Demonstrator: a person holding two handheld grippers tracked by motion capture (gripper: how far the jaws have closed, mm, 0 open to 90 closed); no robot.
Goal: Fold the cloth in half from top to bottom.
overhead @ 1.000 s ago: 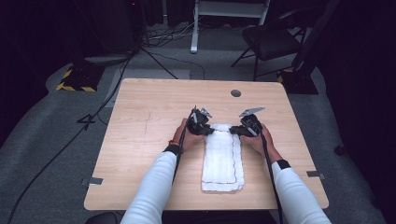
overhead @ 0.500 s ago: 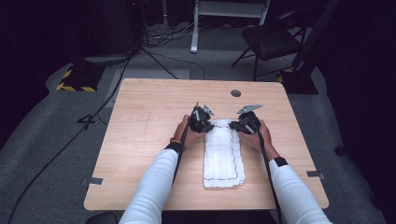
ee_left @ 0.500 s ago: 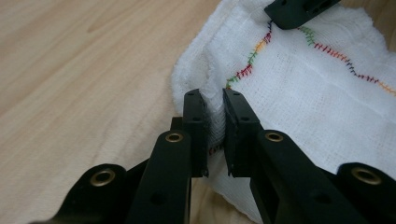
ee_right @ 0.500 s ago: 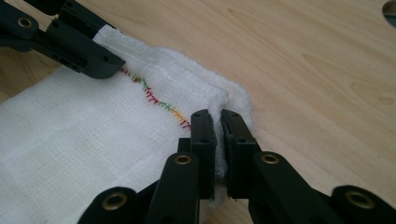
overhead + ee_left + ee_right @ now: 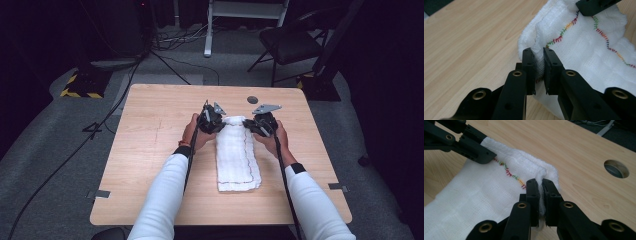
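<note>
High view is showing us gripping the far end of a folded white woven cloth with multicoloured stitching [image 5: 237, 160], which is lying lengthwise on the light wooden bench [image 5: 150, 150]. Our left tongs [image 5: 539, 62] are pinching the cloth's far left corner tightly, jaws nearly closed on the fabric. Our right tongs [image 5: 540, 192] are likewise clamping the far right corner, which is lifting clear of the bench.

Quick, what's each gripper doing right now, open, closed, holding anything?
Left gripper: closed on a far corner of the white woven cloth with multicoloured stitching.
Right gripper: closed on that cloth's other far corner.
</note>
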